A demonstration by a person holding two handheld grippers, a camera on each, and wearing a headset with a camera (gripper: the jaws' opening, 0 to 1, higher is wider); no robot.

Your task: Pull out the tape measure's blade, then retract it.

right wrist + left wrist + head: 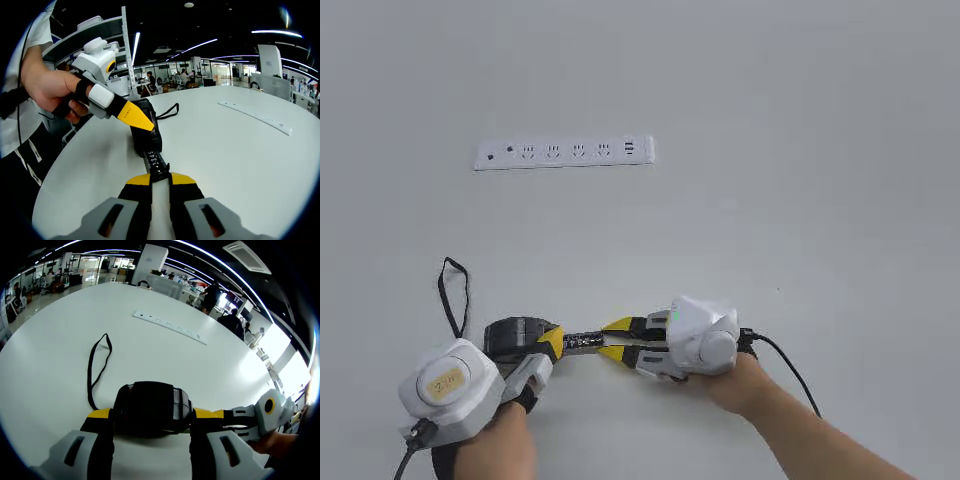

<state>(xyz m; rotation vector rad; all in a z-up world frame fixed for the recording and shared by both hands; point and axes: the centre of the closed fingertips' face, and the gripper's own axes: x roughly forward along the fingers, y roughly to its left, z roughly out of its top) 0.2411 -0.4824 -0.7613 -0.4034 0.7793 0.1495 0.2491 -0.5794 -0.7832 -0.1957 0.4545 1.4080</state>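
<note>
The black tape measure case (517, 336) lies on the white table near its front edge, and my left gripper (527, 346) is shut on its sides. In the left gripper view the case (151, 405) sits squeezed between the yellow-tipped jaws, with its black wrist strap (96, 367) trailing to the far left. A short length of blade (582, 342) runs rightwards out of the case. My right gripper (612, 338) is shut on the blade's end. The right gripper view shows the numbered blade (155, 162) pinched between its jaws, a hand's width from the case (146, 131).
A white power strip (563, 152) lies across the table well beyond the grippers. Wide bare tabletop (800, 220) stretches to the right and behind. A cable (788, 368) trails from the right gripper. Office desks and people stand far beyond the table.
</note>
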